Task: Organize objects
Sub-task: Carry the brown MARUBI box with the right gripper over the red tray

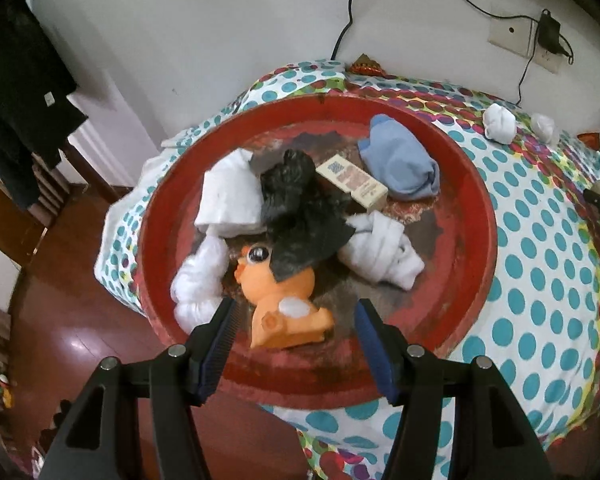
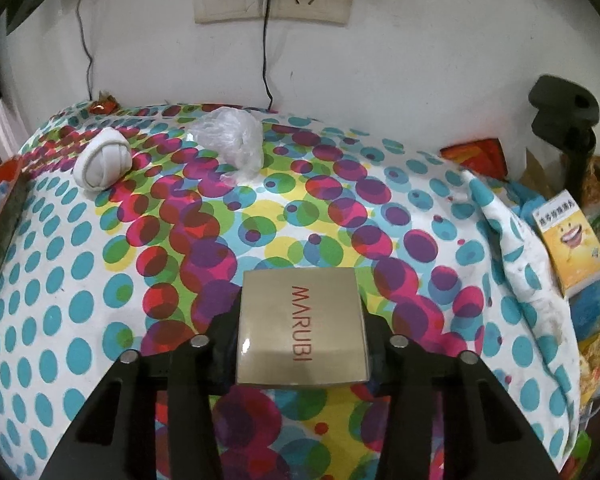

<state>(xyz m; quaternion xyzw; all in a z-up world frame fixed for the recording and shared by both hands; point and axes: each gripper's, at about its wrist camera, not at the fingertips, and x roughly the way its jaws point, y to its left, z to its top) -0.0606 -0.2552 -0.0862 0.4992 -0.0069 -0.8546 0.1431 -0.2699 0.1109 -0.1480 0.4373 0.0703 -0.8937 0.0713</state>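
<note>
A round red tray [image 1: 472, 184] sits on a dotted cloth and holds an orange toy [image 1: 284, 304], a black bag [image 1: 300, 216], a small carton [image 1: 354, 182], a blue sock [image 1: 400, 164] and several white cloth bundles [image 1: 380, 254]. My left gripper [image 1: 296, 320] is open above the tray's near side, its jaws either side of the orange toy. My right gripper [image 2: 300, 320] is shut on a gold MARUBI box [image 2: 302, 328] and holds it over the dotted cloth [image 2: 80, 280]. Its fingertips are hidden by the box.
A white sock ball [image 2: 102, 166] and a crumpled clear plastic bag [image 2: 230, 138] lie near the wall. A yellow carton [image 2: 570, 246] and a black stand [image 2: 566, 120] are at the right edge. Wall sockets with cables hang behind. Wooden floor [image 1: 80, 320] lies left.
</note>
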